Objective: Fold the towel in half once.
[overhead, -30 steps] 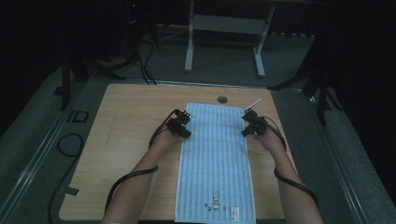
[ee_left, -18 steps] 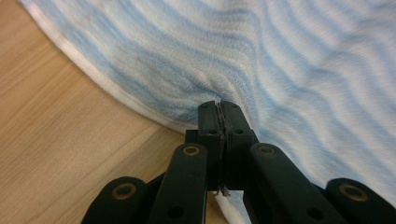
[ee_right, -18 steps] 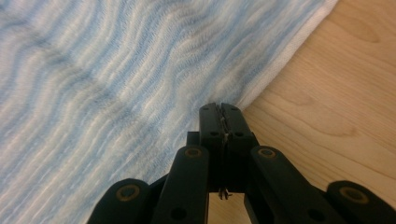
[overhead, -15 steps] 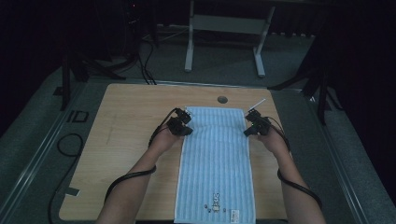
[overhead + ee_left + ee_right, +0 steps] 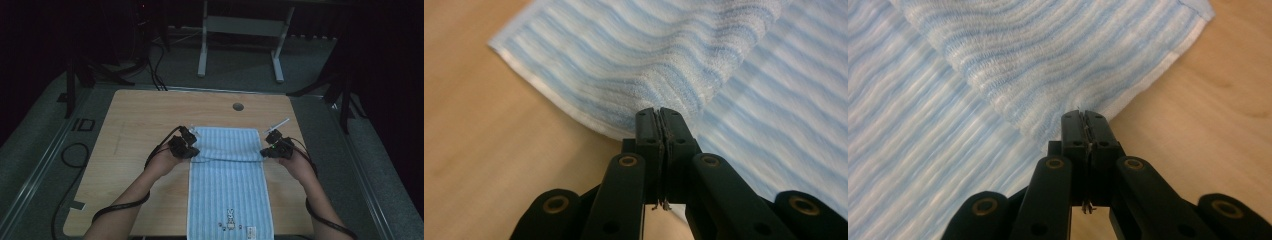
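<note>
A light blue striped towel (image 5: pixel 227 195) lies lengthwise on the wooden table (image 5: pixel 140 120). Its far end is lifted and doubled back over the rest. My left gripper (image 5: pixel 192 150) is shut on the towel's far left corner. In the left gripper view the jaws (image 5: pixel 659 112) pinch the white hem of the folded towel (image 5: pixel 634 55). My right gripper (image 5: pixel 264 151) is shut on the far right corner. In the right gripper view its jaws (image 5: pixel 1083 116) bite the towel (image 5: pixel 1048 55) at the hem.
A small embroidered figure (image 5: pixel 230 220) marks the towel's near end. A round hole (image 5: pixel 238 106) sits in the table beyond the towel. Bare wood lies left and right of the towel. A metal stand (image 5: pixel 240 30) and cables (image 5: pixel 75 155) are on the floor.
Both grippers have moved toward the person, drawing the towel's far edge up and back over itself. The towel's far end has left the table near the hole.
</note>
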`<state>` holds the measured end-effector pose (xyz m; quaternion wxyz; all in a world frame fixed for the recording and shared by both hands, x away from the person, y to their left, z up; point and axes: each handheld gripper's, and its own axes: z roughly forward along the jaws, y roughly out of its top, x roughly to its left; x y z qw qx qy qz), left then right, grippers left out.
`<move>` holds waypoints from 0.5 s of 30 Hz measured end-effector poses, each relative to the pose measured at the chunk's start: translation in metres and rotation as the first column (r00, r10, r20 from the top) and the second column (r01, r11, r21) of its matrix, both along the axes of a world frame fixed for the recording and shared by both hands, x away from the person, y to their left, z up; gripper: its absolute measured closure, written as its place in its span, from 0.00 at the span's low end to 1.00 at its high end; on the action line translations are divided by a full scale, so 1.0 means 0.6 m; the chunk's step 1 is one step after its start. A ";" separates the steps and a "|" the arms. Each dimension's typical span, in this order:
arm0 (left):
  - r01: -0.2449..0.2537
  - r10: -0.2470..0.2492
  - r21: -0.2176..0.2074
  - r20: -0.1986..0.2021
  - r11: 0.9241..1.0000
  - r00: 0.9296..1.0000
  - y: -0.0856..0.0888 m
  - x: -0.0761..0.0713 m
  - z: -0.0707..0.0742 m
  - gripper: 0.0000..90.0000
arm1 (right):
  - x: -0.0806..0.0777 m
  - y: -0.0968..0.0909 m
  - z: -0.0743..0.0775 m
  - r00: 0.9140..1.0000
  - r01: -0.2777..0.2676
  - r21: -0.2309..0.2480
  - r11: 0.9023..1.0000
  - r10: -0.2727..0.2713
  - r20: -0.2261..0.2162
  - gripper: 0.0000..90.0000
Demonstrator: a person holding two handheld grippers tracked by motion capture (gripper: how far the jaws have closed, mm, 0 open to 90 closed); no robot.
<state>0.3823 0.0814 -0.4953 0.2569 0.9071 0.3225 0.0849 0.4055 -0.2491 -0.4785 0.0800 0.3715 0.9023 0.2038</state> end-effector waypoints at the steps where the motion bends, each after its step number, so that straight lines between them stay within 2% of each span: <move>1: 0.004 -0.004 0.013 -0.009 1.000 1.000 0.001 -0.005 -0.004 0.97 | -0.008 0.001 -0.003 1.000 -0.010 0.001 1.000 0.010 -0.004 0.99; 7: 0.012 -0.010 0.024 -0.062 1.000 0.998 0.010 -0.031 -0.028 0.94 | -0.034 0.005 -0.028 0.999 -0.031 -0.004 1.000 0.031 -0.036 0.99; 9: 0.018 -0.016 0.025 -0.083 1.000 0.996 0.013 -0.037 -0.034 0.92 | -0.038 0.004 -0.037 0.998 -0.038 -0.008 0.999 0.038 -0.052 0.99; 12: 0.036 -0.031 0.051 -0.109 0.998 0.994 0.016 -0.044 -0.041 0.91 | -0.041 0.003 -0.054 0.997 -0.032 -0.023 0.999 0.031 -0.074 0.98; 15: 0.037 -0.031 0.048 -0.120 0.998 0.992 0.022 -0.048 -0.044 0.88 | -0.043 -0.002 -0.067 0.994 -0.032 -0.018 0.999 0.030 -0.104 0.97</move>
